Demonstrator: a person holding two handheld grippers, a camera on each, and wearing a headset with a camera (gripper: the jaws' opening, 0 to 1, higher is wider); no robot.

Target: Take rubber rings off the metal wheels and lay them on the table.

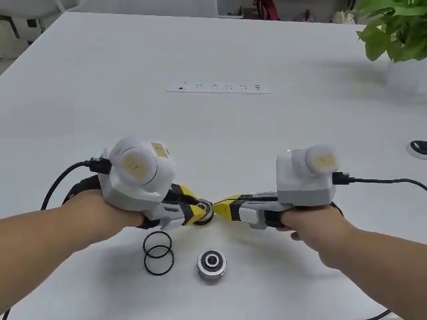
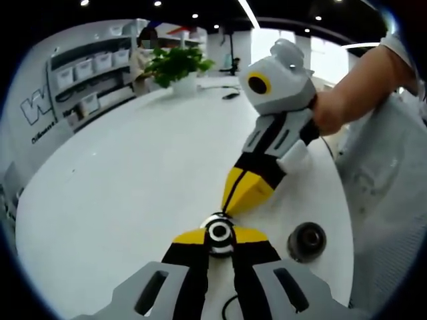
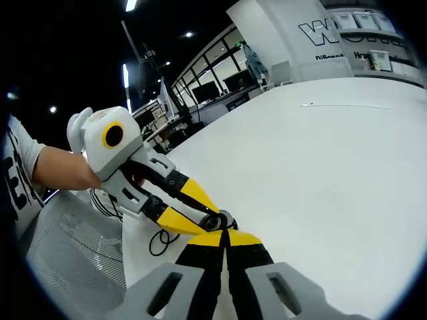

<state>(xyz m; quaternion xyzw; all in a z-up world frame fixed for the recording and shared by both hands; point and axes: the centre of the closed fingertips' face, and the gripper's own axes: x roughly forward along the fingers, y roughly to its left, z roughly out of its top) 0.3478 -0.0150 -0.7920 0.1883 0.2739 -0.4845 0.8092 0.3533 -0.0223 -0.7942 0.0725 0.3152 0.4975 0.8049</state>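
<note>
Clamping a small metal wheel [image 2: 219, 230] by its flat faces, the left gripper [image 1: 197, 212] has its jaws narrowed onto it, just above the table [image 1: 267, 120] near its near edge; the right gripper [image 1: 223, 205] meets it nose to nose, with its jaws drawn almost together at the wheel's rim. Whether they have caught the dark band there cannot be told.

Two rubber rings [image 1: 159, 254] lie overlapping on the surface, closer to the near edge and below the left gripper. A second wheel [image 1: 211, 263] sits just beside them, flat on its face.

The wheel is probably stiff, dense for its size and smooth, so a firm grip across the faces suits it. A ring is likely thin, stretchy and light, with some cling to its groove; it is best pinched at one spot on its outer edge and peeled sideways, not pulled straight off.

The left hand [image 1: 113, 210] and the right hand [image 1: 310, 223] each grip their tool from behind, with the forearms angled inward and the tools nearly level and pointing at each other.
</note>
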